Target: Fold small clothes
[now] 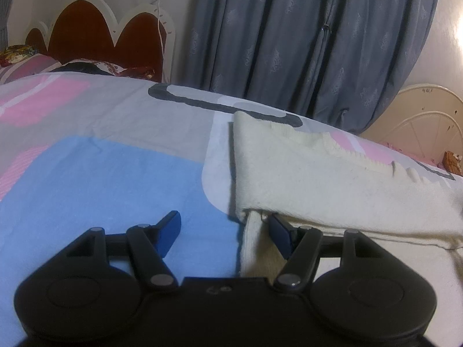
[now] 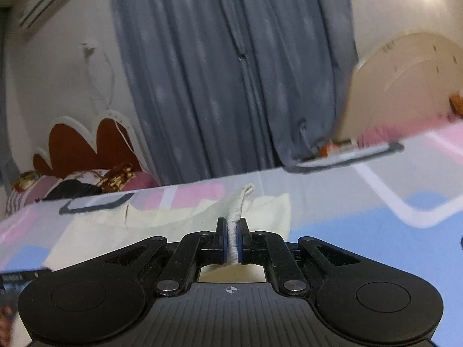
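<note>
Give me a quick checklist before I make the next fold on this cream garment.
1. Right claw shut on a pinched ridge of the cream garment: ok.
2. Left claw gripping fabric: not ok; it is open, one finger tucked under the folded edge, the other over bare bedsheet.
3. Garment lying flat on the bed: ok.
4. Folded edge straight: cannot tell.
5. Bedsheet beside the garment free for the fold: ok in the left wrist view.

Cream garment; bedsheet pink, blue, grey blocks; grey-blue curtain; black grippers, blue pads.
</note>
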Demonstrator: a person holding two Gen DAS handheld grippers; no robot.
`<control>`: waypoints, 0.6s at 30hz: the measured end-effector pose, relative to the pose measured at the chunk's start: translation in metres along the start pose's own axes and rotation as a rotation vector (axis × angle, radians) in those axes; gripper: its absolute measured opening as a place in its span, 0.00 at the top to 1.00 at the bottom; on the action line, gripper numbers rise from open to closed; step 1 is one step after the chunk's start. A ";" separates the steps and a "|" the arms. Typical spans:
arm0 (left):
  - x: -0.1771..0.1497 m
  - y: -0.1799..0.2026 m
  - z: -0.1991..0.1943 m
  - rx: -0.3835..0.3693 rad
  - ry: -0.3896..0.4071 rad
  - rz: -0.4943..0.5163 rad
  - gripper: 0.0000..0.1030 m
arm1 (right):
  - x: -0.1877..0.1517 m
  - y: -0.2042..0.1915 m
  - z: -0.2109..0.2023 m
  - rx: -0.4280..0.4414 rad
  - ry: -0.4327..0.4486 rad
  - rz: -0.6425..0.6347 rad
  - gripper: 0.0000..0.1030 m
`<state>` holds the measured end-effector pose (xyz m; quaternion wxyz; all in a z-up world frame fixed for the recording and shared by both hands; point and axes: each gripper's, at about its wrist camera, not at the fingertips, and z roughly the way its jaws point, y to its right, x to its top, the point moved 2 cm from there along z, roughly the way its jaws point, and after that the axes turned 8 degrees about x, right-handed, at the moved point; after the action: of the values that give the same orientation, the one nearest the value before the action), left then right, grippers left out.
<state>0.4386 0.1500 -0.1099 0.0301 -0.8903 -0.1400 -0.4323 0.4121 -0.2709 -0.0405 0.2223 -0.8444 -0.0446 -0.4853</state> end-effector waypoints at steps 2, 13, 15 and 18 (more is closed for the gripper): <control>0.000 0.000 0.000 0.000 -0.001 0.004 0.37 | -0.013 0.012 0.015 -0.027 -0.091 0.053 0.95; 0.022 0.011 -0.042 -0.072 0.149 0.151 0.35 | 0.002 0.008 -0.013 -0.061 -0.003 -0.030 0.93; 0.031 0.035 -0.031 -0.129 0.133 0.159 0.35 | 0.007 0.003 0.003 -0.056 -0.020 -0.033 0.93; 0.025 0.057 0.002 -0.165 0.039 0.160 0.35 | 0.005 -0.012 0.030 -0.066 -0.072 -0.076 0.93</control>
<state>0.4706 0.1012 -0.0878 -0.0059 -0.8895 -0.0319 -0.4558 0.4347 -0.2481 -0.0452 0.1738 -0.8660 -0.0686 -0.4639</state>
